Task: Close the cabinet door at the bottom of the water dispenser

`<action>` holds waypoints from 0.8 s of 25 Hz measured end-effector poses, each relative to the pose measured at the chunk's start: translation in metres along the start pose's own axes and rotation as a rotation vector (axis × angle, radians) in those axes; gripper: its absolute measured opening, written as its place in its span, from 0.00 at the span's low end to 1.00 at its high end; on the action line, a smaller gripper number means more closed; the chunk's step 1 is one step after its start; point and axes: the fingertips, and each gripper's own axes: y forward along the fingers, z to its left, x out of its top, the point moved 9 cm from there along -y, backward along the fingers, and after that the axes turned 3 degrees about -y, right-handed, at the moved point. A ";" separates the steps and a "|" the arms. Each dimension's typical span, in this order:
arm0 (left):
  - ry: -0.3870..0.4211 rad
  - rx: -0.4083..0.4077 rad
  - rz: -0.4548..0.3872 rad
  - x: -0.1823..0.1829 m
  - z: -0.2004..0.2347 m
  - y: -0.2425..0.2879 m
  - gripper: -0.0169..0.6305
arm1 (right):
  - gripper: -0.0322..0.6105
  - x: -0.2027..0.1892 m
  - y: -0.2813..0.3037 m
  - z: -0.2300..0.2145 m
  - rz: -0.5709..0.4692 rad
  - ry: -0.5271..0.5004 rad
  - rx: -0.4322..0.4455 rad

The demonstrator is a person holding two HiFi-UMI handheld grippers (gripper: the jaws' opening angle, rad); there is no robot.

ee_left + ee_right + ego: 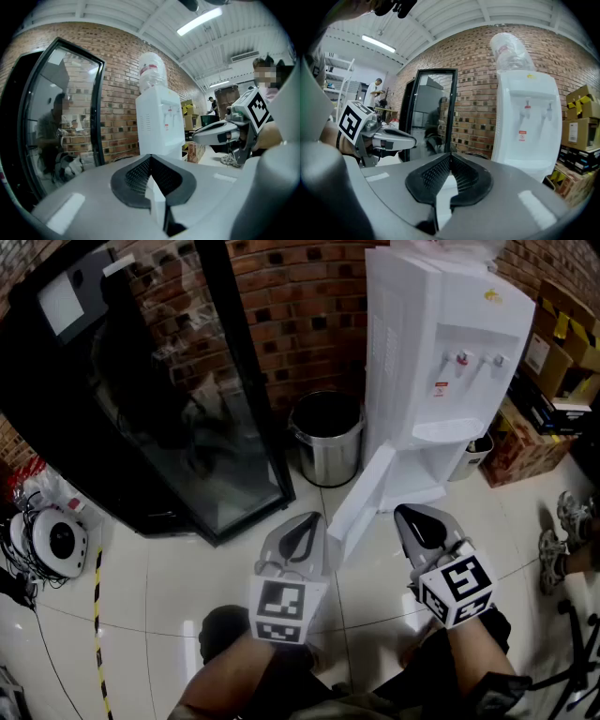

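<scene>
With your left gripper [302,532] and right gripper [424,524] both closed and empty, press one closed tip flat on the open door [361,507] just ahead and swing it steadily into the dispenser [441,381] base.

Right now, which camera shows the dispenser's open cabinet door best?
The head view: the cabinet door stands swung out, seen whole. Both gripper views show only the upper body of the water dispenser; their jaws cover its base.

Tile flr [169,587], water dispenser [441,362], steel bin [328,442], boxes [525,442]
</scene>
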 end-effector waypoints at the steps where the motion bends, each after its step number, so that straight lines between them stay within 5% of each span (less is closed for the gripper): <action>1: 0.003 0.005 0.013 -0.004 0.005 0.003 0.03 | 0.12 -0.003 0.009 0.001 0.013 -0.006 0.013; 12: 0.037 0.059 0.176 -0.044 0.049 0.020 0.03 | 0.27 -0.045 0.097 0.036 0.209 -0.038 0.221; 20: 0.034 0.031 0.168 -0.044 0.049 0.025 0.03 | 0.27 -0.057 0.110 0.062 0.309 -0.093 0.327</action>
